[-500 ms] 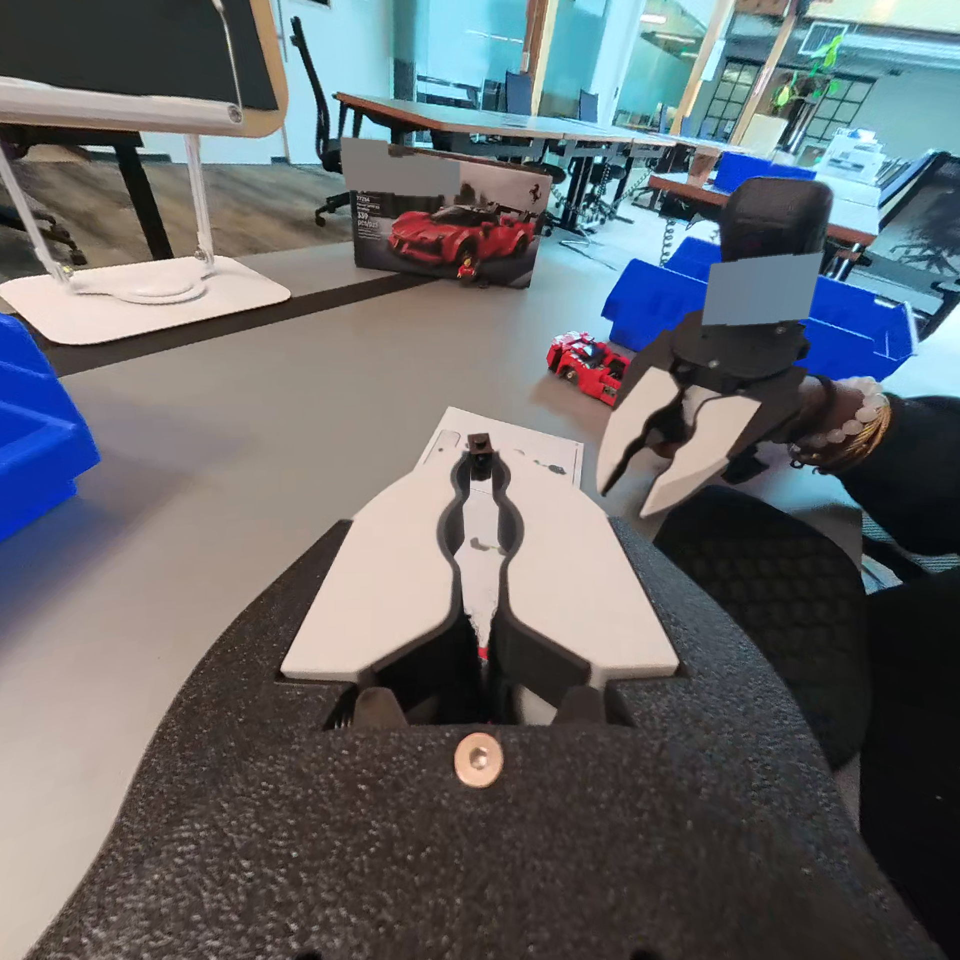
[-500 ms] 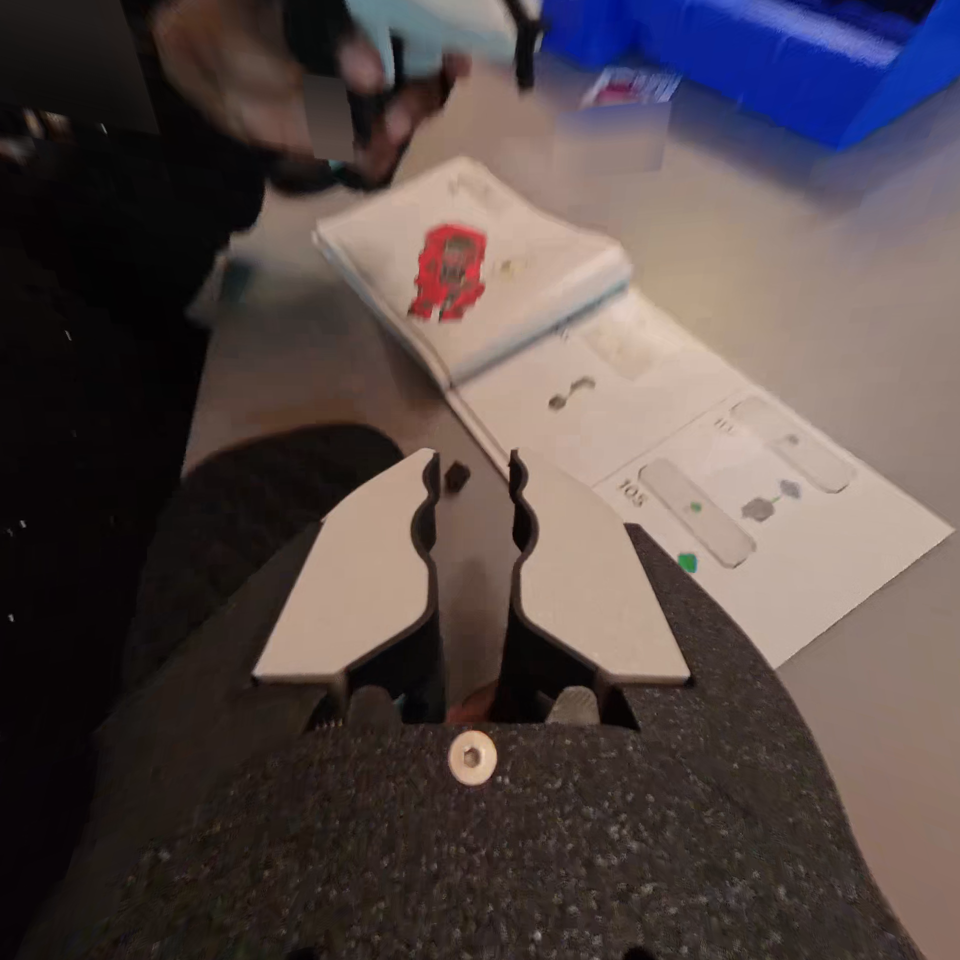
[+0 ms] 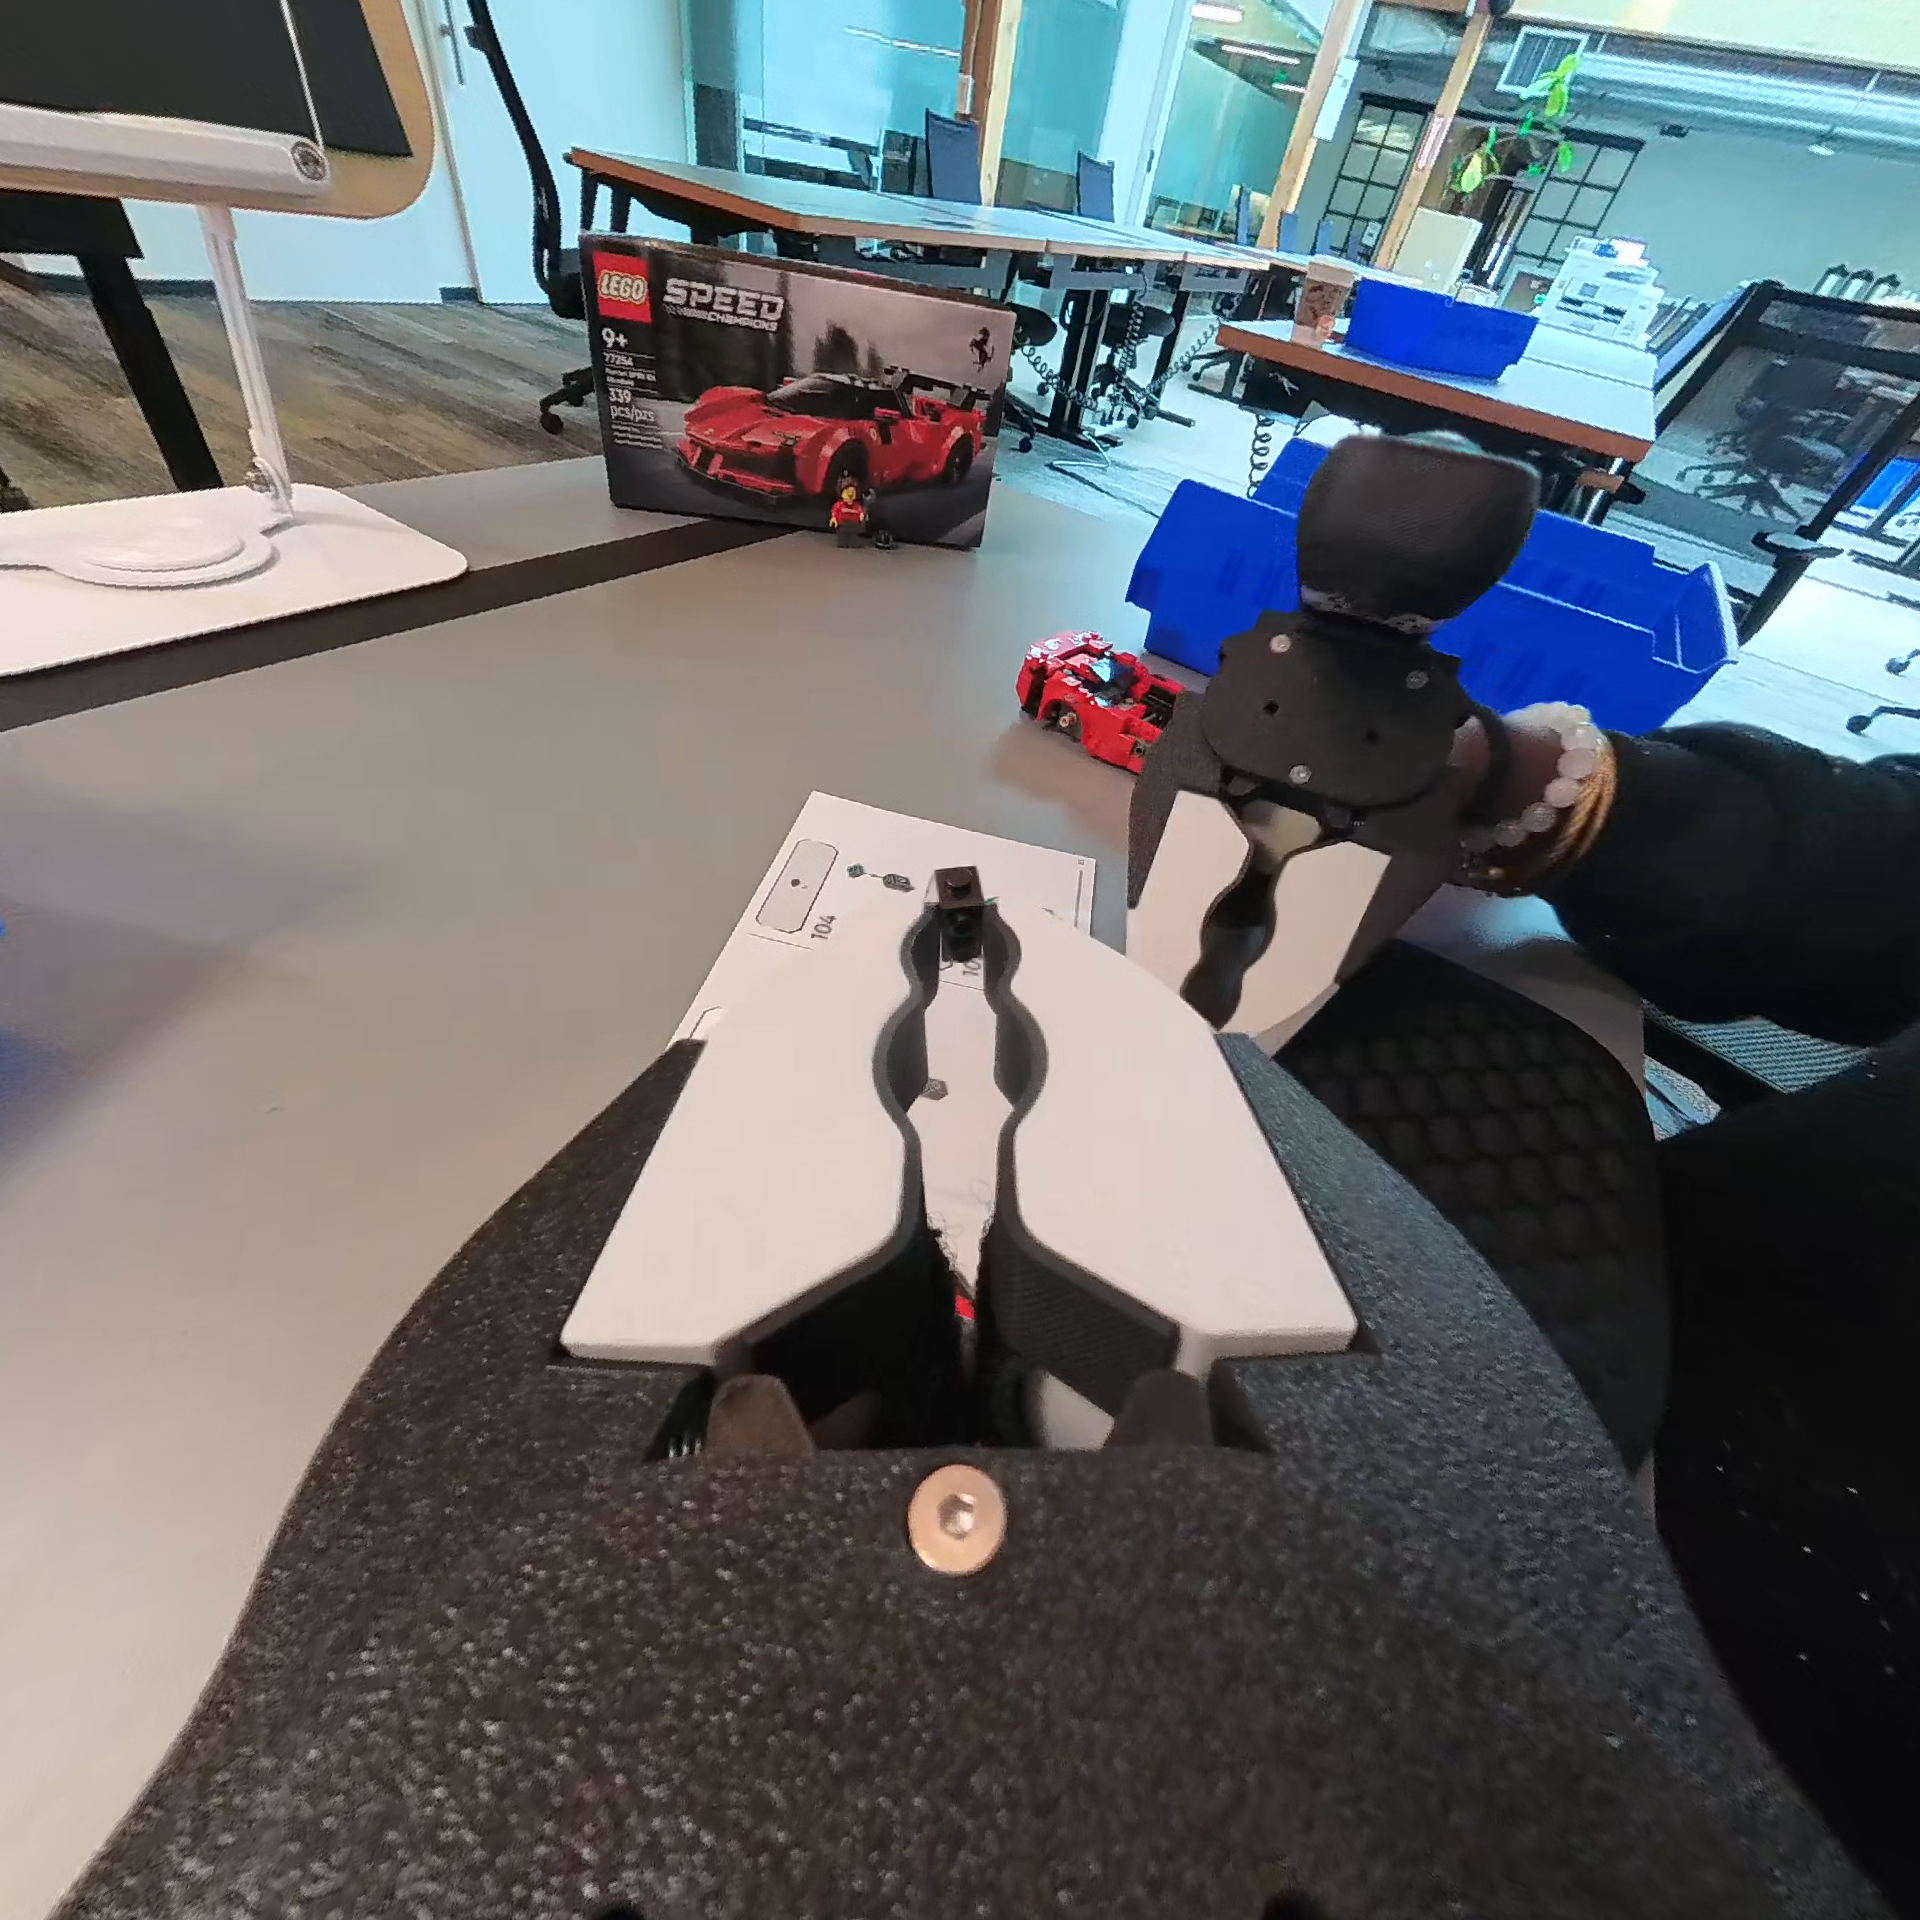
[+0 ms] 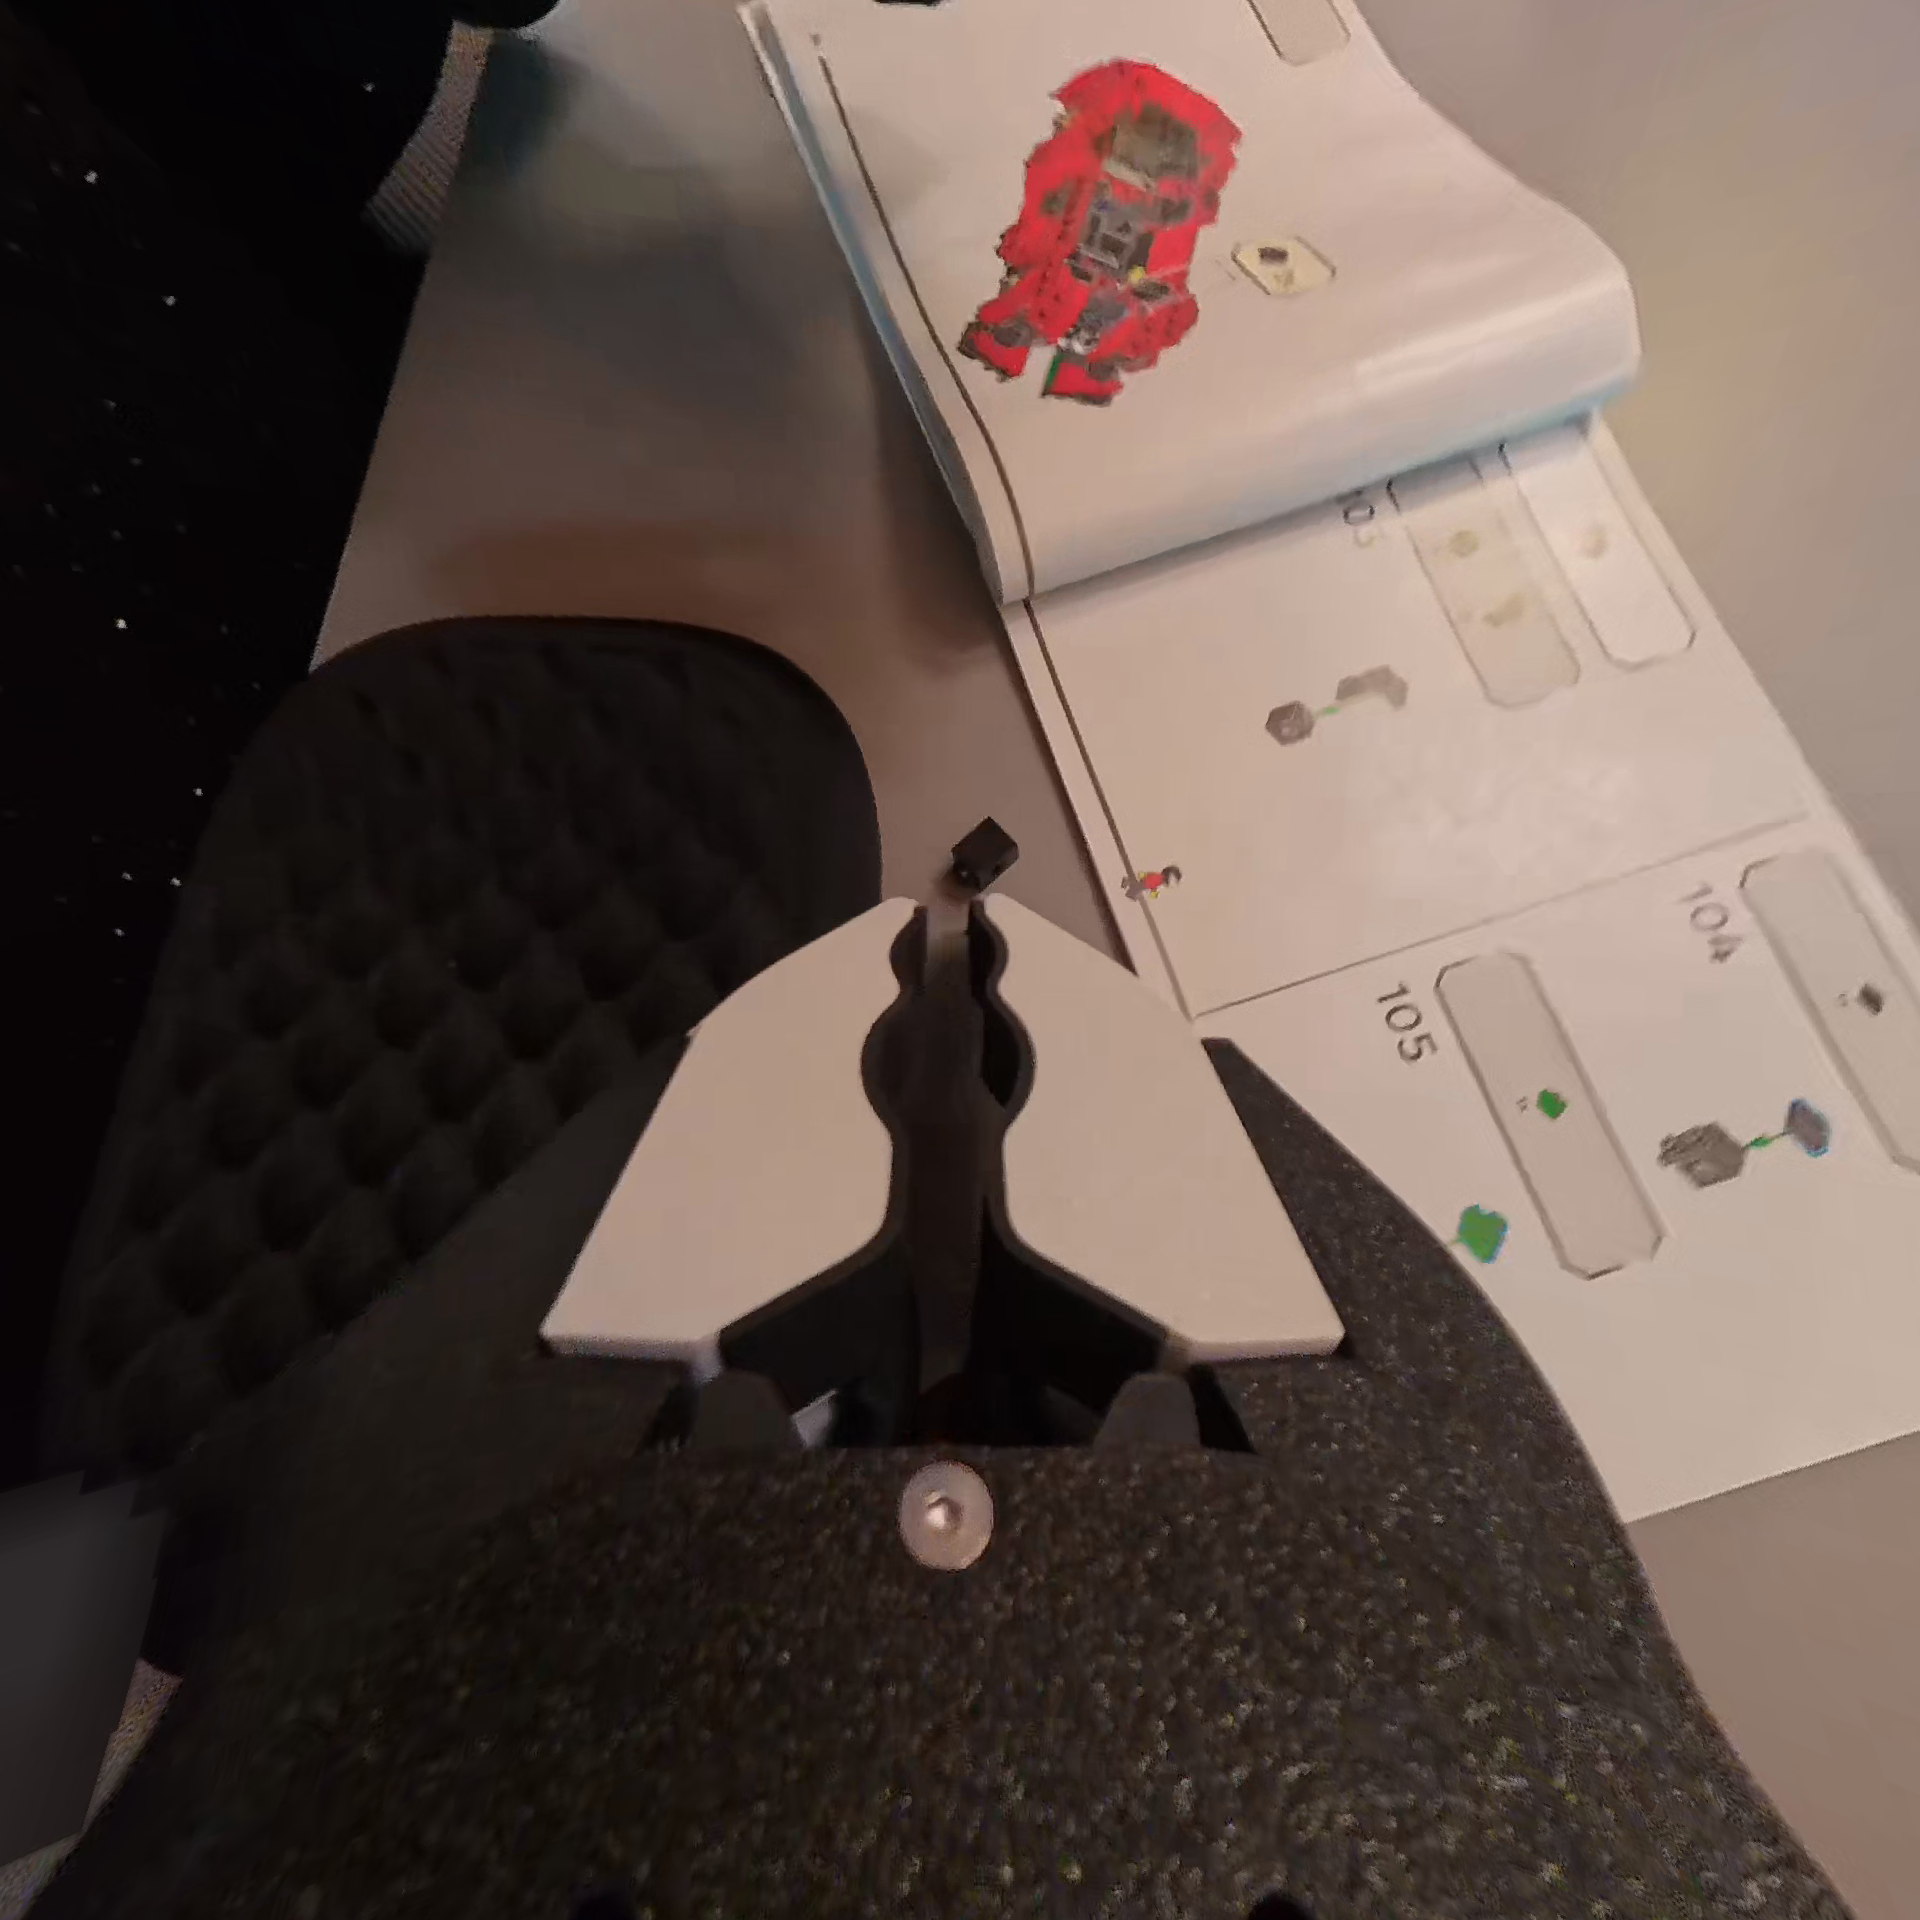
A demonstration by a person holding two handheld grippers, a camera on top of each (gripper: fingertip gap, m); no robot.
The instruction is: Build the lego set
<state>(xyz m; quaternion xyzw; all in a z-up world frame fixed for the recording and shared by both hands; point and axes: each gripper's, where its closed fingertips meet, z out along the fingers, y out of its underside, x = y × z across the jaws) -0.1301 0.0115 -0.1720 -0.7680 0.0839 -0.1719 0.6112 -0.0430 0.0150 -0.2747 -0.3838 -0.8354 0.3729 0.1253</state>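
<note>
My left gripper [image 3: 958, 920] is shut on a small black lego piece [image 3: 956, 902], held above the open instruction booklet [image 3: 831, 914]. My right gripper [image 4: 948, 912] points down at the grey table beside the booklet [image 4: 1351, 831]. Its jaws are nearly together, pinching a second small black piece [image 4: 985, 850] at the very tips. The right gripper also shows in the left wrist view [image 3: 1226, 997], right of my left fingers. A partly built red lego car [image 3: 1096, 696] sits on the table beyond the booklet.
The lego box [image 3: 800, 405] stands at the back with a minifigure [image 3: 850, 514] before it. Blue bins [image 3: 1558, 613] are at the right. A white stand base [image 3: 208, 561] is at the left. A black padded cushion [image 4: 468, 935] lies left of the right gripper. The grippers' ends are close to 15 centimetres from one another.
My right gripper has gone from open around the small black piece to closed on it and now points straighter down. My left gripper still holds its piece.
</note>
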